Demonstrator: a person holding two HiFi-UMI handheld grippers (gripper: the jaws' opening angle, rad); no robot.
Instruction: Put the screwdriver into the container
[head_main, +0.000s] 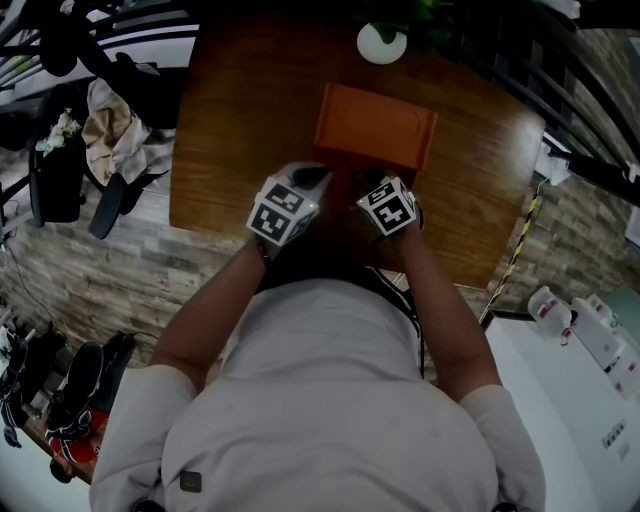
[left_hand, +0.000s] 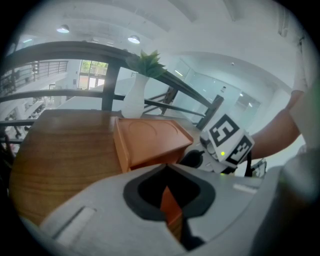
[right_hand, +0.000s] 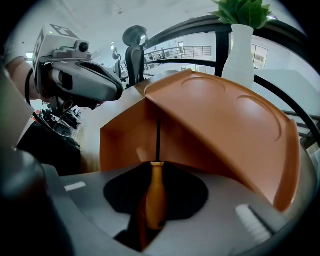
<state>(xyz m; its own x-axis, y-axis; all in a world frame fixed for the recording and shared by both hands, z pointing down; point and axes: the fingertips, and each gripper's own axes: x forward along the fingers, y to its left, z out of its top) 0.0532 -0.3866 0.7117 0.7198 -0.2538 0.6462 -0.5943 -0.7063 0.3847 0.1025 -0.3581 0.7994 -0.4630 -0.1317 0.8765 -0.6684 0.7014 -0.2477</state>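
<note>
Toward the tabletop's (head_main: 230, 120) near edge, the right gripper (head_main: 372, 182) has its fingers clamped on the screwdriver's (right_hand: 156, 192) orange handle. The dark shaft points into the orange container (head_main: 375, 125) beneath its raised lid (right_hand: 225, 120). The left gripper (head_main: 312, 178) has its fingers nearly together, pinching an orange edge at the container's near left corner.
</note>
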